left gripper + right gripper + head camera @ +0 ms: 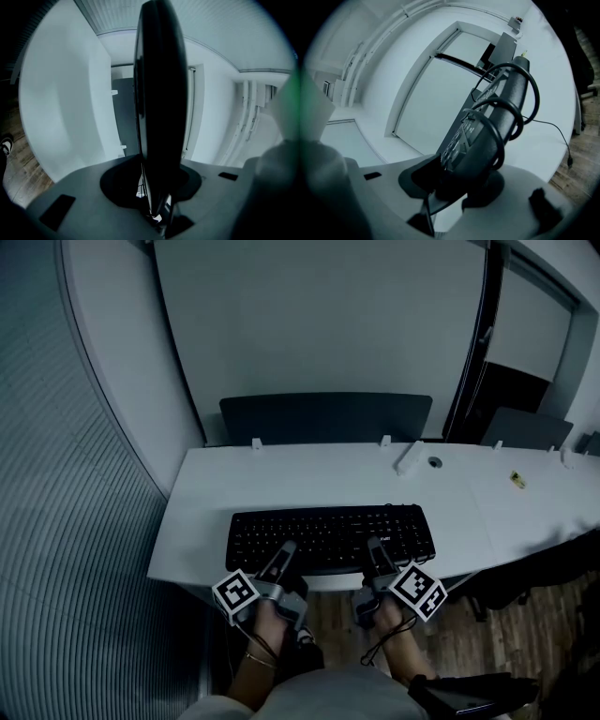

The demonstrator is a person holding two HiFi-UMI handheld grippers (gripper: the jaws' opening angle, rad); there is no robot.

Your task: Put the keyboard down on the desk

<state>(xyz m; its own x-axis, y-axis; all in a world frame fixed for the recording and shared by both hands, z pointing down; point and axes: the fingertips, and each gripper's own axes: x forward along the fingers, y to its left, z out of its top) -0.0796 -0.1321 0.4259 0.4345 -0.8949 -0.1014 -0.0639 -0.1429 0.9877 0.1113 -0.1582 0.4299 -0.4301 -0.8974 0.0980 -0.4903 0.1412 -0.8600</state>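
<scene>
One keyboard [328, 532], black, lay level over the front part of the one white counter [281, 474], its near long edge at the counter's front edge. Two tools held it there: the left hand-held gripper [281, 562] was clamped on the near edge left of the middle, and the right hand-held gripper [378, 559] was clamped on the same edge further right. Each carried one marker cube, two cubes in all, just behind the jaws. Whether the underside of the keyboard touched the counter could not be told.

The head view alone showed the keyboard's full key field, the one dark panel [323, 418] standing behind the counter, and the wooden floor [487, 624] at the right.

The left gripper view showed the keyboard edge-on, as a thin dark slab rising from between the jaws. A shoe [5, 144] showed at its left border.

The right gripper view alone showed one black cable [502, 140], looped in several turns around the end of the keyboard, with its loose end trailing across the white counter to the right
</scene>
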